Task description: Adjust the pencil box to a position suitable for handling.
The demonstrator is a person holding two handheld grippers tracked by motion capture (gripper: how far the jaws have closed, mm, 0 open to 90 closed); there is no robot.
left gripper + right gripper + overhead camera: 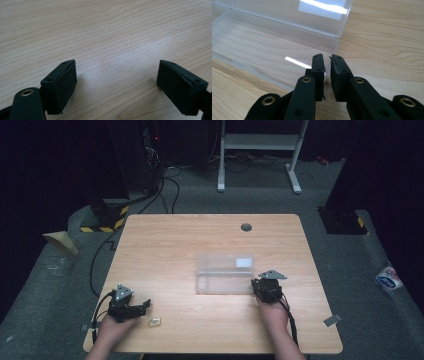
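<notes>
A clear plastic box [224,283] lies open in the middle of the table, its lid [220,262] folded back and bearing a white label. My right gripper [256,284] is at the box's right end. In the right gripper view the jaws [327,59] are shut on the box's [274,47] end wall, one pad inside and one outside. My left gripper [146,304] rests near the table's front left, pointing right. Its jaws [117,72] stand open over bare wood with nothing between them. A small pale object [155,321] lies just right of the left gripper.
The wooden table [165,245] has a grey cable grommet [246,227] near its far edge. Beyond it stand a white frame [260,155] and cables on the floor. A packet [388,279] lies on the floor at the right.
</notes>
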